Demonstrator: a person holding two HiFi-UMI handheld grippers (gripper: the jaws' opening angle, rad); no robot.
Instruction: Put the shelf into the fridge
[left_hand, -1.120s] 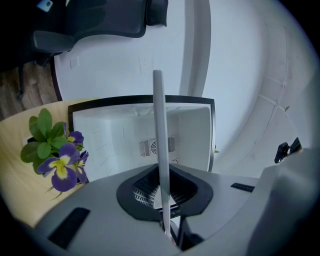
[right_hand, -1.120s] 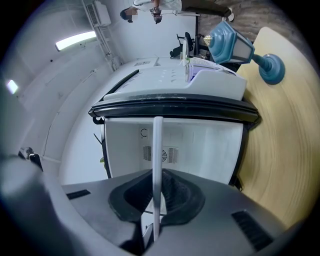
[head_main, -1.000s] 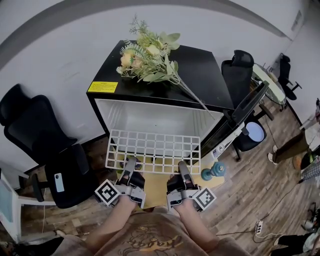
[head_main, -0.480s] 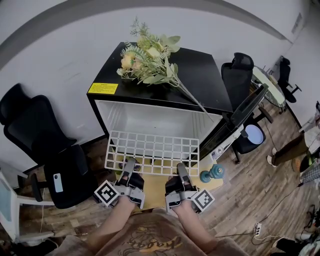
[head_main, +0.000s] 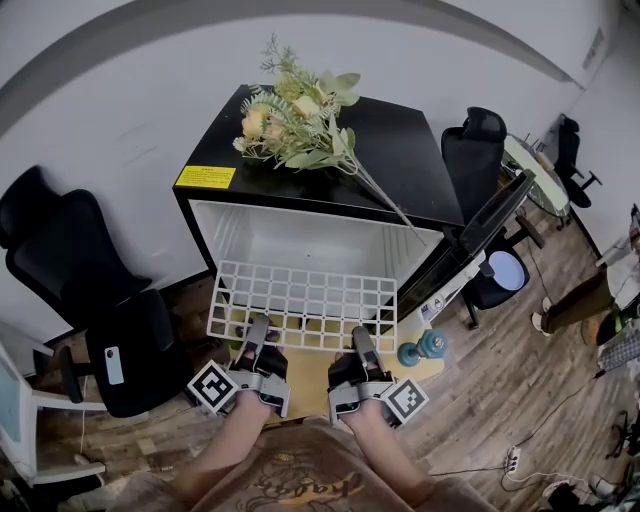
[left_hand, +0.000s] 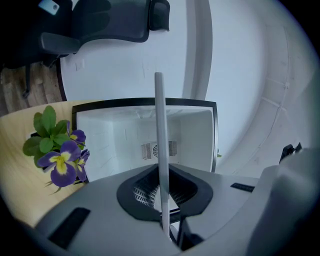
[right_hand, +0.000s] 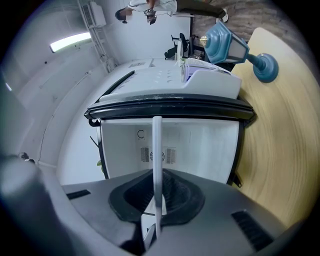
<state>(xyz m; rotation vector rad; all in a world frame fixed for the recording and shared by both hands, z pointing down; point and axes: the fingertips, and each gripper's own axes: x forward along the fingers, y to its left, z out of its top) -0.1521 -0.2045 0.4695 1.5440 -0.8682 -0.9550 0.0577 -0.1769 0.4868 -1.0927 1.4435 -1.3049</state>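
Observation:
A white wire grid shelf (head_main: 303, 303) is held level in front of the open black mini fridge (head_main: 400, 160), its far edge at the mouth of the white interior (head_main: 310, 240). My left gripper (head_main: 259, 331) is shut on the shelf's near edge at the left, my right gripper (head_main: 361, 339) on the near edge at the right. In the left gripper view the shelf (left_hand: 160, 145) shows edge-on as a thin white bar between the jaws, with the fridge cavity (left_hand: 145, 145) beyond. The right gripper view shows the shelf (right_hand: 156, 165) the same way before the cavity (right_hand: 200, 145).
A bouquet of artificial flowers (head_main: 300, 110) lies on the fridge top. The fridge door (head_main: 480, 235) stands open to the right. A light wooden board (head_main: 310, 375) lies below, with a blue dumbbell-like object (head_main: 425, 346) and purple flowers (left_hand: 62, 160). Black office chairs (head_main: 90, 290) stand left and at the back right (head_main: 470, 145).
The shelf and both grippers have drifted slightly left and a little toward the fridge; both grips are unchanged.

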